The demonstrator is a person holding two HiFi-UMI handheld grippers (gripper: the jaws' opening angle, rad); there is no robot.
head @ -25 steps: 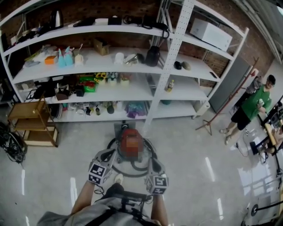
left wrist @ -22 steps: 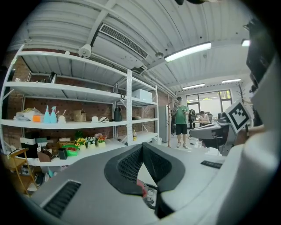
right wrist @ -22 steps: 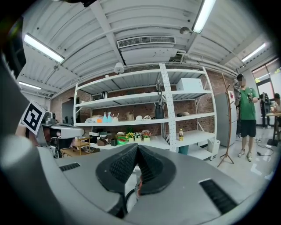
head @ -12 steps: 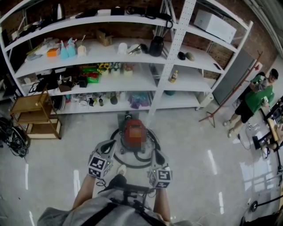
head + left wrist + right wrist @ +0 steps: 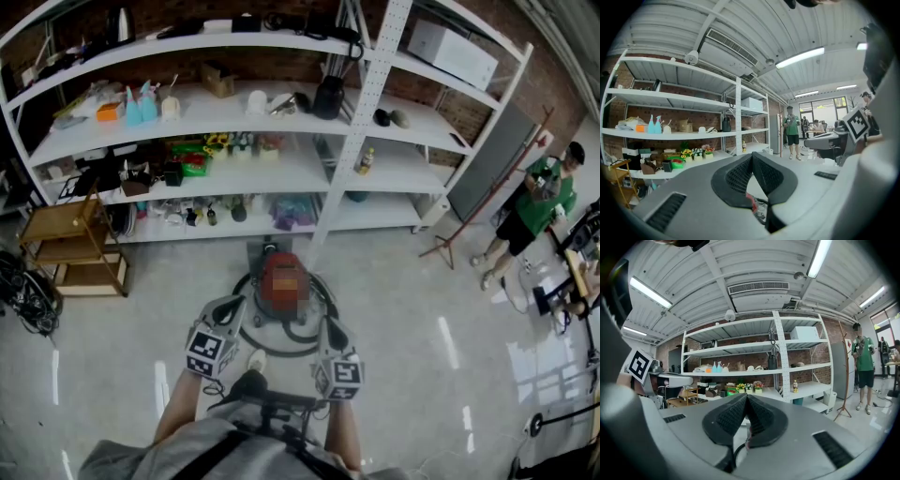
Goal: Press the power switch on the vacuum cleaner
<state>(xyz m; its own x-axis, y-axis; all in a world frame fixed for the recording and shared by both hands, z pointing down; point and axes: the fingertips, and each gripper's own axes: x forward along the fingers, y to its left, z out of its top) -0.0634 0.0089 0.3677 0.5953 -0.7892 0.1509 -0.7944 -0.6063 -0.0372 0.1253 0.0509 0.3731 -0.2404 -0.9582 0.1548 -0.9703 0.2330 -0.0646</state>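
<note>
A red canister vacuum cleaner (image 5: 281, 298) stands on the floor below me in the head view, ringed by its dark hose (image 5: 286, 349); a blurred patch covers its top. My left gripper (image 5: 230, 309) hangs just left of it and my right gripper (image 5: 333, 330) just right of it, both above the hose and apart from the body. In the left gripper view the jaws (image 5: 752, 157) meet at the tips with nothing between them. The right gripper view shows the same: jaws (image 5: 746, 398) shut and empty. No switch can be made out.
A long white shelf rack (image 5: 244, 169) loaded with bottles, boxes and small items stands behind the vacuum. A small wooden shelf unit (image 5: 70, 248) is at the left. A person in a green shirt (image 5: 534, 211) stands far right near a leaning pole (image 5: 483, 211).
My view has shifted slightly, so the vacuum sits a little nearer. Both grippers keep their places beside it, still shut. The person at the right has moved a little.
</note>
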